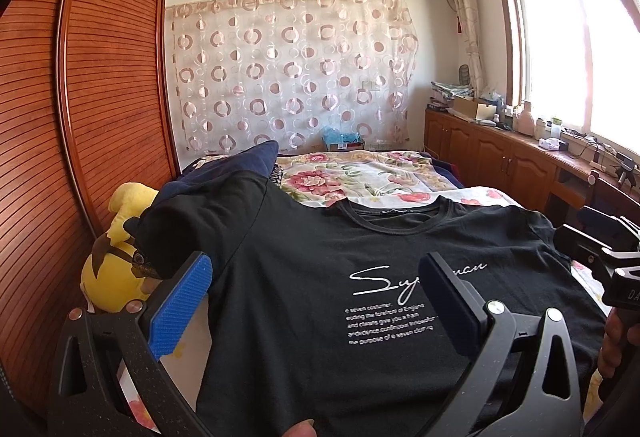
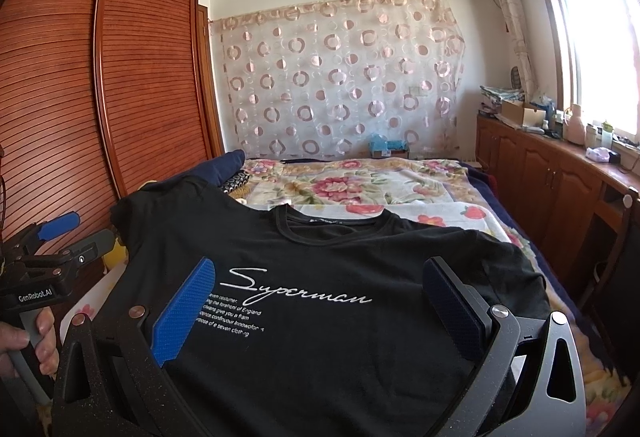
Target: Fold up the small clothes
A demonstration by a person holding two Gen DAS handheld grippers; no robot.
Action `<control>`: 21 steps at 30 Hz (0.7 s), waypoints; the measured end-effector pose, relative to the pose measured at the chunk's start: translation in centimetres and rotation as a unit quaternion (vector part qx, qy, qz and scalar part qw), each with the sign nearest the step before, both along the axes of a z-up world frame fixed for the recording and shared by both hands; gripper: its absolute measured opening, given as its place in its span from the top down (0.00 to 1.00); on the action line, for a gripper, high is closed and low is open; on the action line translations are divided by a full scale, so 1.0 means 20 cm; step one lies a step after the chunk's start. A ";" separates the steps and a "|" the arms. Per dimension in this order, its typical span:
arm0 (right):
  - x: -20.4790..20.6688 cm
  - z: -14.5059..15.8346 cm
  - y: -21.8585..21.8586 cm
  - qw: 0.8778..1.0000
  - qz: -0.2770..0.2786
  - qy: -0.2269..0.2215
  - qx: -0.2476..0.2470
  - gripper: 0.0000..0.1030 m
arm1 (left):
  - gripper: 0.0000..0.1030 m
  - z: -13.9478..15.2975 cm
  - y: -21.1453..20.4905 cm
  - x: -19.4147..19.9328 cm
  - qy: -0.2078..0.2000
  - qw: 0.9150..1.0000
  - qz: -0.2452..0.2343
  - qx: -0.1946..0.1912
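A black T-shirt (image 1: 360,317) with white "Superman" print lies face up and spread on the bed, collar away from me; it also shows in the right wrist view (image 2: 320,297). Its left sleeve drapes over a yellow plush toy (image 1: 116,265). My left gripper (image 1: 312,297) is open above the shirt's lower left part, jaws wide apart, nothing between them. My right gripper (image 2: 316,301) is open above the shirt's lower right part, empty. Each gripper shows at the edge of the other's view: the right gripper's body (image 1: 600,249) and the left one (image 2: 52,237).
A floral bedspread (image 1: 380,173) covers the bed beyond the shirt. A dark blue pillow (image 1: 240,165) lies at the far left. A wooden wardrobe (image 1: 80,97) stands on the left. Wooden cabinets (image 1: 500,153) with clutter run under the window on the right.
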State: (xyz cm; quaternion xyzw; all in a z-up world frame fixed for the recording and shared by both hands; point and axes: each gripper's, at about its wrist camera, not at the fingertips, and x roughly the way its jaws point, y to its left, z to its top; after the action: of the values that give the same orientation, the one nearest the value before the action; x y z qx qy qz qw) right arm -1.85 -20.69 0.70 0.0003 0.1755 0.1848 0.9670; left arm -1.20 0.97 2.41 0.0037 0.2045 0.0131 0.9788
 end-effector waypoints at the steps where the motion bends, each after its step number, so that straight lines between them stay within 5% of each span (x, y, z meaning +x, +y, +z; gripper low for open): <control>1: 0.01 -0.01 0.01 1.000 0.003 0.001 -0.003 0.00 | 0.00 -0.01 0.03 0.02 0.002 1.000 0.002 -0.001; 9: 0.12 -0.02 0.05 0.999 0.024 0.013 -0.016 0.00 | 0.00 -0.13 0.23 0.10 0.016 1.000 0.027 -0.002; 21: 0.30 -0.02 0.09 0.996 0.068 0.036 -0.039 0.00 | 0.00 -0.21 0.54 0.20 0.048 0.999 0.001 -0.015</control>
State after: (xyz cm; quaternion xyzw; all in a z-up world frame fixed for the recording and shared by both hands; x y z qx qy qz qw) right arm 4.18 -18.92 0.30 -0.0424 0.2166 0.2433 0.9445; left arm 2.72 11.72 -1.70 -0.0108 0.2511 0.0102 0.9678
